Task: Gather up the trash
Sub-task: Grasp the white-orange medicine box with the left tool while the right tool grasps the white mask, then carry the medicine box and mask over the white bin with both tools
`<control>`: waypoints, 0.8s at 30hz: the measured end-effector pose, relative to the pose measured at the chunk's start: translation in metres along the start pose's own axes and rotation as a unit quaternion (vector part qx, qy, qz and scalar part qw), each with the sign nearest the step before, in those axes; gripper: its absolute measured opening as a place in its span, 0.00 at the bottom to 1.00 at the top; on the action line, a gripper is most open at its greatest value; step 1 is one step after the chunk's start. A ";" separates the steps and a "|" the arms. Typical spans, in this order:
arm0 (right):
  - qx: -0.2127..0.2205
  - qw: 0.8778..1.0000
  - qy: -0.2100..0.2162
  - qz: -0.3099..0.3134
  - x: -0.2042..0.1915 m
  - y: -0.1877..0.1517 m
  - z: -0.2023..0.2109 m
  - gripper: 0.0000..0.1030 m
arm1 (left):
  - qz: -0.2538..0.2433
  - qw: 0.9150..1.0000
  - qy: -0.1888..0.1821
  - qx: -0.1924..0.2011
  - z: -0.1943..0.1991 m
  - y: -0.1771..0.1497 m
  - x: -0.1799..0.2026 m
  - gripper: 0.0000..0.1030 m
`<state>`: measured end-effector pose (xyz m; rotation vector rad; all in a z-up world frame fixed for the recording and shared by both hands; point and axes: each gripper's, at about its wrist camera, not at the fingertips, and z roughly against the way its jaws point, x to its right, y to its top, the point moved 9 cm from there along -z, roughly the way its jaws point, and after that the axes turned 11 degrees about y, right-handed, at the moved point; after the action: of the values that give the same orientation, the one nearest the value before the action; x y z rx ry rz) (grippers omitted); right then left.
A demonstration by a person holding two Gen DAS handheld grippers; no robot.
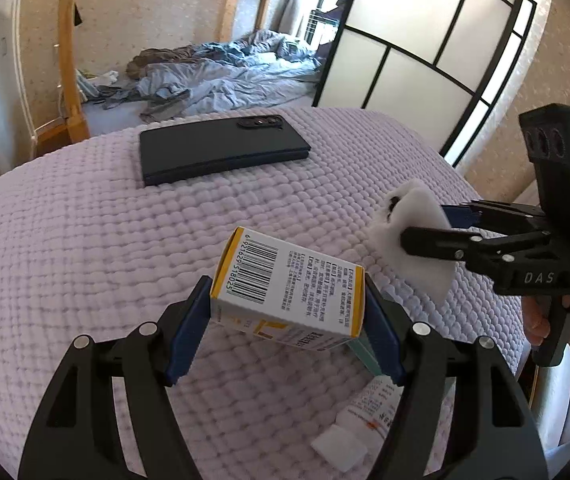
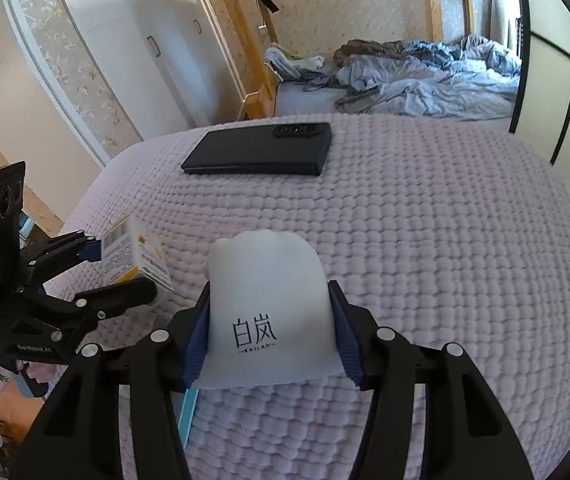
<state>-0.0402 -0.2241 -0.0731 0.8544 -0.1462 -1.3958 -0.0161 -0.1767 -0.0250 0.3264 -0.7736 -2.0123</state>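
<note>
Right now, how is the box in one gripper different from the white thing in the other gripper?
The box is stiff cardboard with sharp corners; the white pouch is soft with a rounded top. The box has a barcode, small print and yellow edges; the white pouch has only a black logo. The box sits in the left gripper; the white pouch sits in the right gripper. Both are squeezed between blue pads above the quilted bedcover.

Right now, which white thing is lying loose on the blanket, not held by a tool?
The small white pad, down beside the ointment tube. The white packet is held off the blanket.
</note>
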 end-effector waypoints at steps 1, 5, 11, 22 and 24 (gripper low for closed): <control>0.002 1.000 -0.003 0.002 0.000 0.000 0.003 0.51 | 0.005 1.000 0.001 0.002 0.003 -0.001 -0.002 0.70; 0.012 1.000 -0.005 0.007 -0.006 -0.001 0.018 0.51 | 0.019 1.000 0.004 0.004 0.016 -0.004 -0.005 0.70; 0.021 1.000 0.003 0.020 -0.026 -0.007 0.036 0.51 | 0.026 1.000 0.008 0.009 0.042 -0.013 0.000 0.70; 0.010 0.999 -0.001 0.040 -0.061 -0.045 0.055 0.51 | 0.025 0.999 0.031 -0.011 0.068 -0.048 0.018 0.70; 0.005 0.999 -0.008 0.046 -0.065 -0.055 0.056 0.51 | 0.028 0.999 0.036 -0.015 0.071 -0.056 0.020 0.70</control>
<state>-0.1300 -0.1866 -0.0414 0.8348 -0.2027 -1.3179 -0.1001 -0.1444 -0.0046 0.3542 -0.6989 -1.9462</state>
